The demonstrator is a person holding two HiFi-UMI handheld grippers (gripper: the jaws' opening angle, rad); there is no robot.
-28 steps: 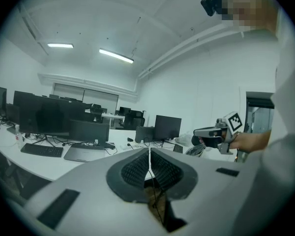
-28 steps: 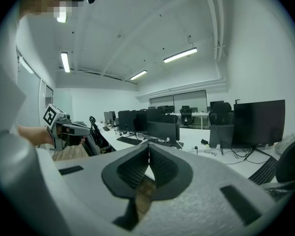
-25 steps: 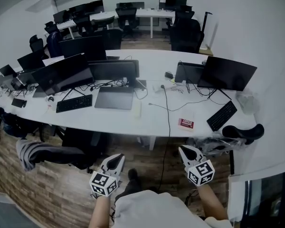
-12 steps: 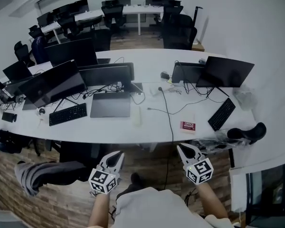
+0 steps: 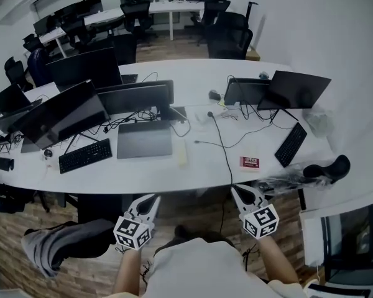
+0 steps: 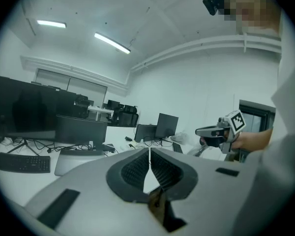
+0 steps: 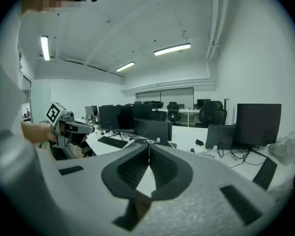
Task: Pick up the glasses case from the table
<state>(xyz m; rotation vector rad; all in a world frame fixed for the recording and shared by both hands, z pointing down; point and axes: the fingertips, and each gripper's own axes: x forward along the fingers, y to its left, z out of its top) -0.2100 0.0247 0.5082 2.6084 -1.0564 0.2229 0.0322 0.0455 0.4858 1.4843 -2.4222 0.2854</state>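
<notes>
A pale oblong thing [image 5: 181,154], perhaps the glasses case, lies on the long white table [image 5: 193,177] near its front edge, right of a closed grey laptop [image 5: 144,139]. My left gripper [image 5: 151,202] and right gripper [image 5: 239,193] hang side by side just short of that edge, both pointing at the table. In the left gripper view the jaws [image 6: 149,154] are shut with nothing between them, and the right gripper [image 6: 214,131] shows off to the side. The right gripper view shows shut, empty jaws [image 7: 148,149] too.
Dark monitors [image 5: 74,107], two keyboards [image 5: 86,155], cables and a red-and-white card [image 5: 249,162] crowd the table. A black chair [image 5: 326,169] stands at the right end. A chair with grey cloth [image 5: 56,247] is at lower left. Further desks fill the back.
The person and both grippers have moved toward the table. Its front edge now lies much closer to the jaw tips. Both grippers stay shut.
</notes>
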